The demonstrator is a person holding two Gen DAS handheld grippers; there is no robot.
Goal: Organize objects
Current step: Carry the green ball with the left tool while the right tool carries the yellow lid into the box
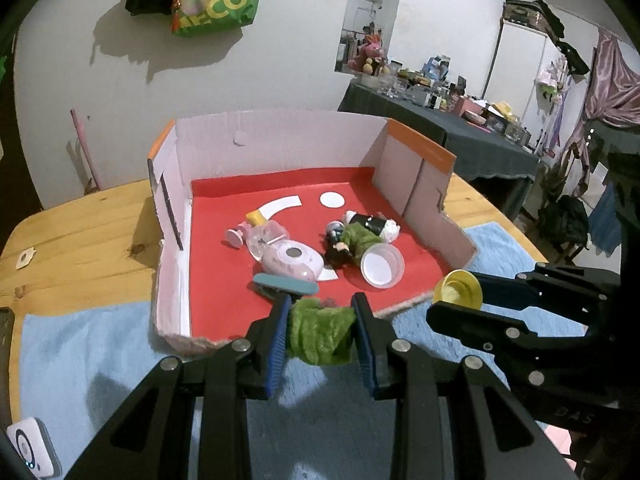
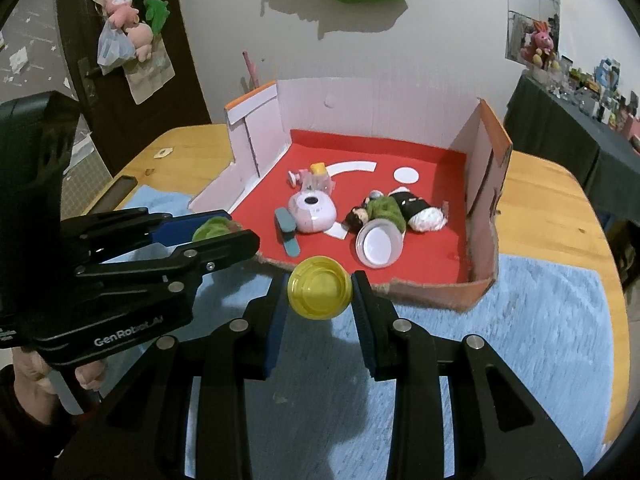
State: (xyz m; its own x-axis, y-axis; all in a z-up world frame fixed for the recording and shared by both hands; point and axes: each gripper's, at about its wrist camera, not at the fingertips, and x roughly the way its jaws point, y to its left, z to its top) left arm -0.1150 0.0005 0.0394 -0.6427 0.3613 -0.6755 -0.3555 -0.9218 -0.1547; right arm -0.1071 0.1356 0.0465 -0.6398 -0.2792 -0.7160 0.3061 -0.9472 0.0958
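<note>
Green fuzzy cloth (image 1: 320, 330) sits clenched in the left gripper (image 1: 321, 322) above the blue mat (image 1: 80, 360); the right gripper (image 2: 320, 294) grips a yellow cap (image 2: 320, 292) (both just before the red-floored box (image 2: 420, 152), holding 1 pink camera (image 2: 310, 212)).

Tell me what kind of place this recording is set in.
Probably a lived-in home room: a wooden table under a blue towel, plush toys hung on a door, and a cluttered side table.
</note>
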